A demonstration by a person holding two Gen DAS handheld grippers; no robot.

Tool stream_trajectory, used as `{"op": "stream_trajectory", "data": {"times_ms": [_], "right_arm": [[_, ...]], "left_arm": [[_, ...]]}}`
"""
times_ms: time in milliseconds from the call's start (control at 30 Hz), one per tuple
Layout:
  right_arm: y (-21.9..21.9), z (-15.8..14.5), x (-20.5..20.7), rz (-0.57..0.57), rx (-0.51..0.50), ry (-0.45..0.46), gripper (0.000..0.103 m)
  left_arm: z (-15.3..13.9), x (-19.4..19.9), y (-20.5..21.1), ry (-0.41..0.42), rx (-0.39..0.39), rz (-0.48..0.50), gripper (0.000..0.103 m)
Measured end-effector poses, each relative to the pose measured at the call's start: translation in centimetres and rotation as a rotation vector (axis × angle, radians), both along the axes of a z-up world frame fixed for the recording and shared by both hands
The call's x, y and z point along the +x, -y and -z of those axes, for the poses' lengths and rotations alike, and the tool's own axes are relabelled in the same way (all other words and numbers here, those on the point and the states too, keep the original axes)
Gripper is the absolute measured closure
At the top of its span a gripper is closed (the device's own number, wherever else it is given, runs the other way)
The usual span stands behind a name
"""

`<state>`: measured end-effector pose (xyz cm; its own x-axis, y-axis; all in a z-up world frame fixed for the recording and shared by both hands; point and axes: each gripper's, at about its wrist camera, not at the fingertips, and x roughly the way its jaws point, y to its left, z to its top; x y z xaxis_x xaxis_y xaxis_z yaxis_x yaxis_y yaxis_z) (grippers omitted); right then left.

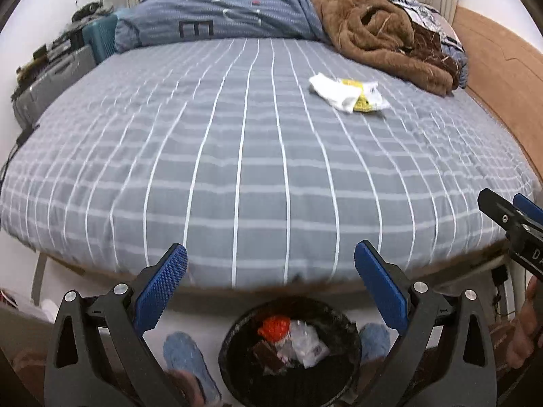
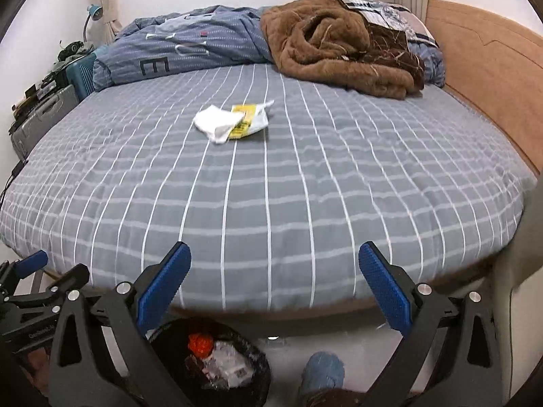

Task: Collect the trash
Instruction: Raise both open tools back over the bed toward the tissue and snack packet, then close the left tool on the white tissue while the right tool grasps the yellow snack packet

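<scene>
1. Left gripper [image 1: 270, 273]: jaws spread wide, nothing between them; sits low centre in its own view, above the foot of the bed [image 1: 237, 169].
2. Right gripper [image 2: 275, 273]: jaws likewise spread, empty, low centre of its view.
3. Trash on bed: white tissue [image 1: 334, 92] touching a yellow wrapper [image 1: 364, 98], upper right of the left view, near a brown blanket [image 1: 380, 30]; upper centre in the right view.
4. Black bin [image 1: 237, 346] on the floor, bottom centre of the left view, holding an orange scrap [image 1: 274, 327] and clear wrappers [image 1: 307, 344].
5. Blue slippers [image 1: 185, 356] flank the bin.
</scene>
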<state>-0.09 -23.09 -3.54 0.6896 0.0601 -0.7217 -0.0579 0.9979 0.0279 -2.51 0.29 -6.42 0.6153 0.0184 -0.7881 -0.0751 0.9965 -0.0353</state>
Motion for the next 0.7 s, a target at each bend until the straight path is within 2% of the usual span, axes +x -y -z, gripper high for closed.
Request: {"op": "stream_trajectory", "data": {"times_ms": [100,300,533,700], "right_arm": [[0.3,-0.6,1.8,-0.004,0.024,0.003,0.008],[-0.1,-0.7,7.1,-0.017,0.002,0.005,0.008],[-0.1,1.6,15.4,-0.015,-0.019,-0.041,0.008],[0.3,2.9,19.6,0.001,-0.047,-0.042,0.008]], "left_arm": [[-0.5,1.9,0.0,0.009,0.009,0.0,0.006],[-0.8,7.5,0.4,0.021,0.033,0.016,0.006],[1.0,15.6,1.1,-0.016,0.0,0.035,0.006],[1.5,20.7,2.7,-0.017,-0.002,0.051,0.007]]}}
